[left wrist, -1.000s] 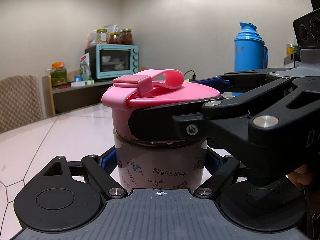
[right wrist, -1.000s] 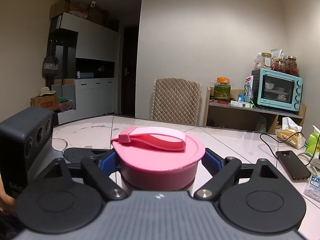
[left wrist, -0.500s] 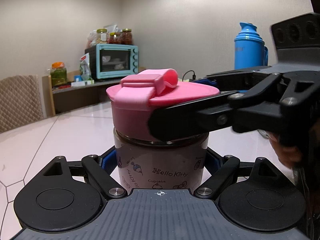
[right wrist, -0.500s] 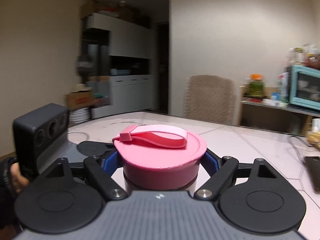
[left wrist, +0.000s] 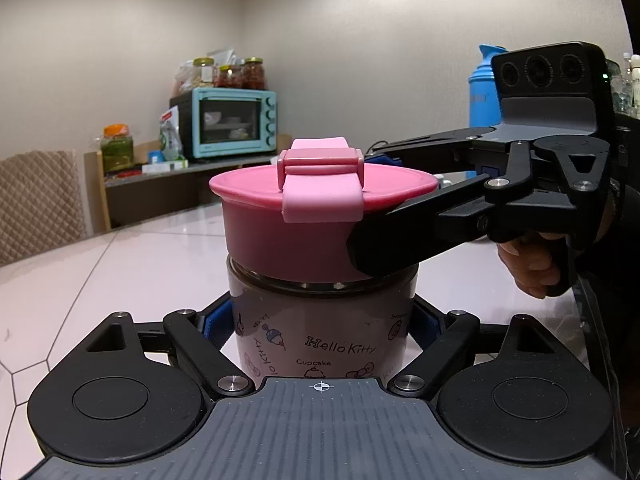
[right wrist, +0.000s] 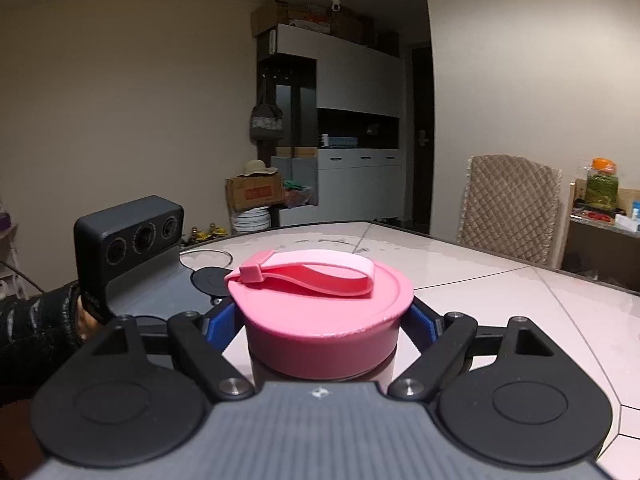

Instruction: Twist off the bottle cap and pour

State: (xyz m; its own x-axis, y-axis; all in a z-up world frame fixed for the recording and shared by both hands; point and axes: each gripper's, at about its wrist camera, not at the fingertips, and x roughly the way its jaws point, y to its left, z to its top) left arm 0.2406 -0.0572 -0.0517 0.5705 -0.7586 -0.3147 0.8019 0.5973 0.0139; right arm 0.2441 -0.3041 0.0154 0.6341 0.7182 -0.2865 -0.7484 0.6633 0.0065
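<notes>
Your left gripper (left wrist: 320,320) pinches the bottle (left wrist: 320,332) body, upright on the table (left wrist: 100,264); your right gripper (right wrist: 326,320) clamps its pink cap (right wrist: 320,308) just above.

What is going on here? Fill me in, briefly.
A person is working a gripper in each hand on a Hello Kitty bottle standing on the white table. The left gripper clamps the bottle's body, while the right gripper is closed on the pink cap from the side. The cap sits on the bottle, with a thin gap showing under its rim. Nothing has been poured.
</notes>
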